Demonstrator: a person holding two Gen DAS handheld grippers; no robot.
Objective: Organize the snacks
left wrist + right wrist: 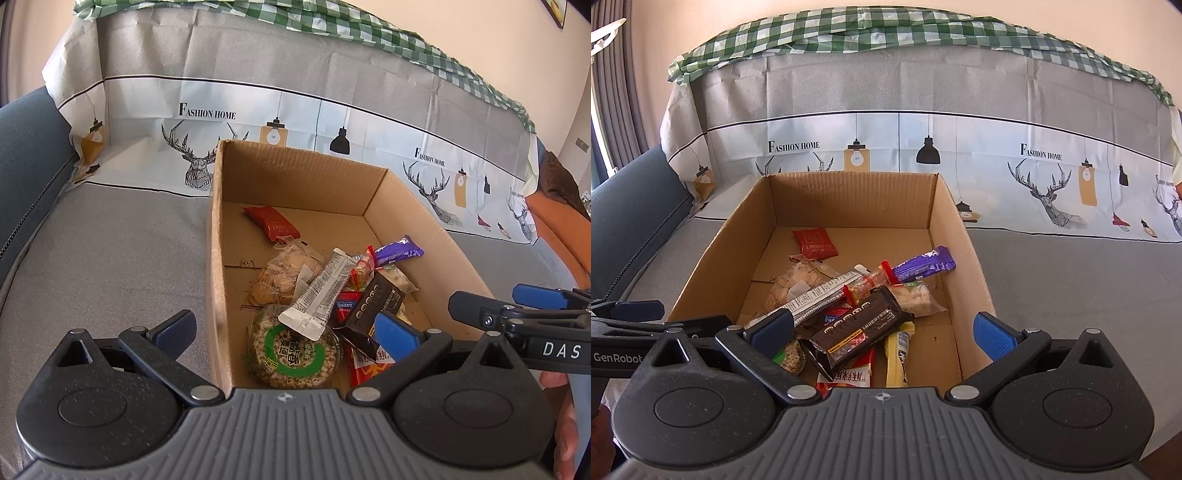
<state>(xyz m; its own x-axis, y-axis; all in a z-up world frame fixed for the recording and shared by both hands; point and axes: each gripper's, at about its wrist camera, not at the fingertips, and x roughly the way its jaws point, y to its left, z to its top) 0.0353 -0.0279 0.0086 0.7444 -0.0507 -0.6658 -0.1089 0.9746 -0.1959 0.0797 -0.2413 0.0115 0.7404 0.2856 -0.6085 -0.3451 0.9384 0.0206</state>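
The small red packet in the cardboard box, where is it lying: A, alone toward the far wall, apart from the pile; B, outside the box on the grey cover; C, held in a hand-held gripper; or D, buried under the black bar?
A: the red packet lies by itself on the floor of the cardboard box near the far wall, beyond the pile with the black bar.

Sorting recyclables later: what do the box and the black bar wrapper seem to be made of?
The box looks like plain brown corrugated cardboard, matte; fluting shows along its cut rim. The black bar wrapper seems to be glossy plastic film, possibly foil-lined: it catches highlights and creases softly.
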